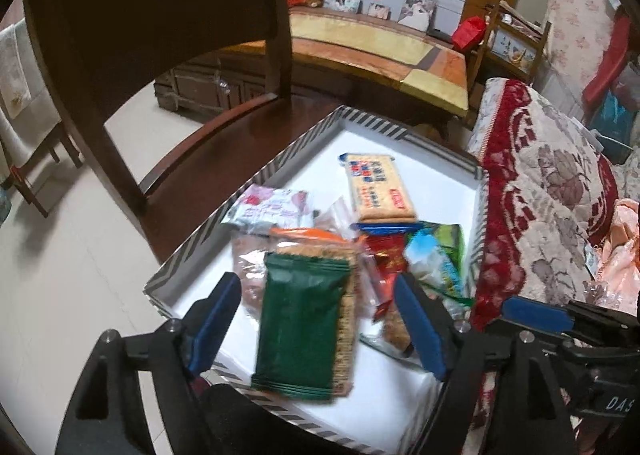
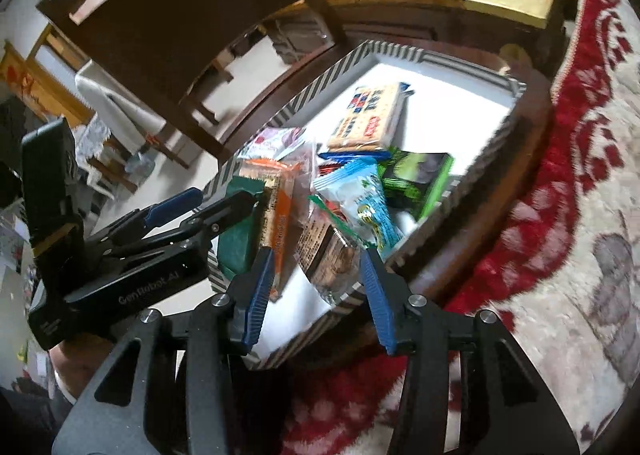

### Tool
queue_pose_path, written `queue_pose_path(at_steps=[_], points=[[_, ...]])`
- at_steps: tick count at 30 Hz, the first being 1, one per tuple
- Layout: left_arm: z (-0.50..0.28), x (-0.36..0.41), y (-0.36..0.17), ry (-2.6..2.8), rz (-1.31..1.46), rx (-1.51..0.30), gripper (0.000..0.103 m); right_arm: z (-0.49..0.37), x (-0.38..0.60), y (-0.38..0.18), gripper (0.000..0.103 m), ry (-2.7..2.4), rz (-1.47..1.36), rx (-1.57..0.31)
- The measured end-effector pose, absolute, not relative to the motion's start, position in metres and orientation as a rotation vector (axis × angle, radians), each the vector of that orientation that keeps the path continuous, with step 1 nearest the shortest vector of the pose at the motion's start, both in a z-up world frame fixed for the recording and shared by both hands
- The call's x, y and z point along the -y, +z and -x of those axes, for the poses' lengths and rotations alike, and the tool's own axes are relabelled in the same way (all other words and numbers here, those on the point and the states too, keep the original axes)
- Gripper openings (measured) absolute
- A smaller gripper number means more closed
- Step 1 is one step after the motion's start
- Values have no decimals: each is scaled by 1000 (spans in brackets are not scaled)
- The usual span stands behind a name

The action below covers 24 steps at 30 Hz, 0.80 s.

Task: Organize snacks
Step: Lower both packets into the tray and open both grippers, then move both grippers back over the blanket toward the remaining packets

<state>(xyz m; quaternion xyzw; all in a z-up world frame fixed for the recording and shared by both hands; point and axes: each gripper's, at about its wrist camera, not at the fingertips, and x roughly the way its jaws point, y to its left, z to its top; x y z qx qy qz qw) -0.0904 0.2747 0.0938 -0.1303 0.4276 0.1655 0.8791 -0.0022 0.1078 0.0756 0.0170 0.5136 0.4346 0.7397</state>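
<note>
A white tray with a striped rim [image 1: 280, 163] [image 2: 320, 83] sits on a dark wooden chair seat and holds several snack packets. A cracker pack [image 1: 378, 187] [image 2: 368, 119] lies at its far side. A dark green packet [image 1: 300, 331] [image 2: 236, 239] lies on an orange-edged biscuit pack [image 1: 344, 311] [image 2: 280, 215], between the fingers of my open left gripper [image 1: 318, 287], not pinched. My open right gripper [image 2: 318, 259] hovers over a clear-wrapped snack [image 2: 328, 255] near a light blue packet [image 2: 368, 207] and a green packet [image 2: 420, 179].
The wooden chair back [image 1: 160, 15] rises behind the tray. A red and cream floral blanket [image 1: 540, 195] [image 2: 560, 215] lies right of the tray. A low cabinet with a yellow top [image 1: 380, 43] stands beyond. Pale tiled floor [image 1: 60, 255] lies to the left.
</note>
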Motion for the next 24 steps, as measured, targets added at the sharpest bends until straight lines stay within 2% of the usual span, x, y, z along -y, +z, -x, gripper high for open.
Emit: queue_pose_path(at_steps=[16, 19, 24], points=[[75, -202, 109, 202, 218, -876, 86, 9, -22, 100, 44, 813, -97, -1011], [70, -186, 110, 167, 211, -877, 86, 9, -2, 101, 52, 775, -102, -1001], [61, -155, 110, 105, 180, -885, 86, 7, 40, 101, 53, 705, -130, -989]])
